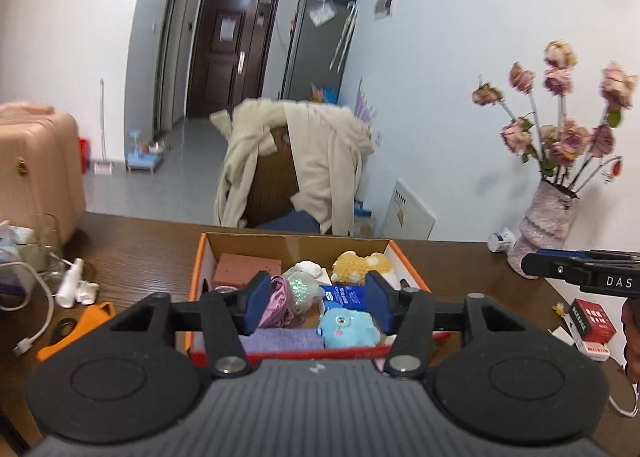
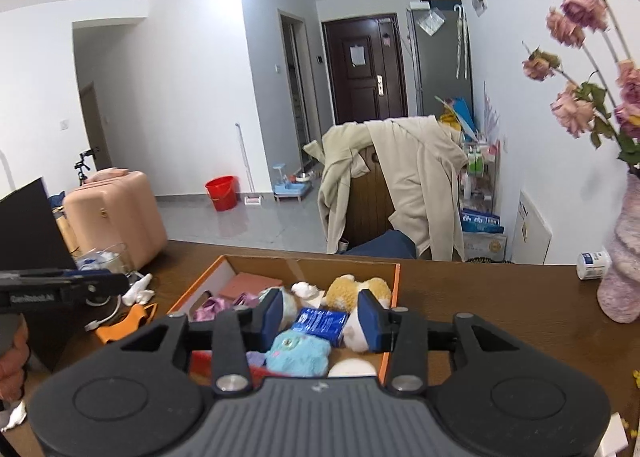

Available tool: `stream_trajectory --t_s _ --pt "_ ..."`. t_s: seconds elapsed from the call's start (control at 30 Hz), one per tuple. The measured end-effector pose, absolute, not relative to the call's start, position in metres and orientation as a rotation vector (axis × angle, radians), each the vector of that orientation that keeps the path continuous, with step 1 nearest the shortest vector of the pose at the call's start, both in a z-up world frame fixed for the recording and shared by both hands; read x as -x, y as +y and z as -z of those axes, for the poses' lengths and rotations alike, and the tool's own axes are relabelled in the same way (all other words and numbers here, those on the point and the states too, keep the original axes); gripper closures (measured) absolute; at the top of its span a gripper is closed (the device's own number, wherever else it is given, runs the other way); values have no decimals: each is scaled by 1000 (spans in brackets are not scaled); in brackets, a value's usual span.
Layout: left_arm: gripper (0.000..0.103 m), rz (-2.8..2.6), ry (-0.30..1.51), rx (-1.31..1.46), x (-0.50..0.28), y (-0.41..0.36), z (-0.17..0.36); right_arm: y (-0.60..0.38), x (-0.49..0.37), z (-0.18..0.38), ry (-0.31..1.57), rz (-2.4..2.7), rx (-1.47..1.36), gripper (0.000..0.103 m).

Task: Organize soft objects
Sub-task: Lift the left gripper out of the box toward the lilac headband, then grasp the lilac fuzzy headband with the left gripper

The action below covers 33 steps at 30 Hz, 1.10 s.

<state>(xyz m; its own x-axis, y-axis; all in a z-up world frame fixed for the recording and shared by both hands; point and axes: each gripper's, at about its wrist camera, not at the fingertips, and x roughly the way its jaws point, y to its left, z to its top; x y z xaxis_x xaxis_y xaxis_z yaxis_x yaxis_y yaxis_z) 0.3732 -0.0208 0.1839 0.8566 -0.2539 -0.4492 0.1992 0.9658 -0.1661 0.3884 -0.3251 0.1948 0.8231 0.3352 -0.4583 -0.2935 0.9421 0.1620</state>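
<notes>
An orange cardboard box (image 1: 194, 277) sits on the brown table and holds soft things: a light blue plush (image 1: 349, 328), a tan plush dog (image 1: 362, 266), a blue tissue pack (image 1: 345, 296), pink fabric (image 1: 276, 307), a purple cloth (image 1: 282, 339) and a reddish block (image 1: 246, 268). My left gripper (image 1: 316, 303) is open and empty above the box's near edge. My right gripper (image 2: 322, 317) is open and empty over the same box (image 2: 396, 285), above the blue plush (image 2: 298, 353) and tissue pack (image 2: 320, 324). Each gripper shows at the edge of the other view.
An orange mask (image 1: 86, 323), a white cable (image 1: 36, 305) and small white bottles (image 1: 74, 283) lie left of the box. A vase of dried roses (image 1: 546, 225) and a red packet (image 1: 592, 323) stand on the right. A chair draped with a beige coat (image 1: 304, 161) is behind the table.
</notes>
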Motion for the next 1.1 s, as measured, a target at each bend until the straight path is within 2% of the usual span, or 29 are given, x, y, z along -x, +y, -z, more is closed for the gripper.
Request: stream_trajectory --t_s 0.13,0.27,0.33,0.57,0.8,1.1 --pt "44 206 475 92 -318 -24 -164 -321 -335 -181 467 -383 -52 55" --pt "25 205 401 64 -253 -28 -140 -321 -279 -158 416 -445 -40 45" --pt "24 220 399 49 -226 -27 -128 -325 -253 -139 408 -492 -39 39" --pt "21 189 475 125 -169 -17 -91 -340 -185 -80 455 -440 -147 38" --pt "20 193 501 120 -168 -17 -80 -348 -177 -64 502 -374 -180 38" --pt "20 245 553 137 -217 -34 -68 -339 -220 -60 539 -369 -198 38"
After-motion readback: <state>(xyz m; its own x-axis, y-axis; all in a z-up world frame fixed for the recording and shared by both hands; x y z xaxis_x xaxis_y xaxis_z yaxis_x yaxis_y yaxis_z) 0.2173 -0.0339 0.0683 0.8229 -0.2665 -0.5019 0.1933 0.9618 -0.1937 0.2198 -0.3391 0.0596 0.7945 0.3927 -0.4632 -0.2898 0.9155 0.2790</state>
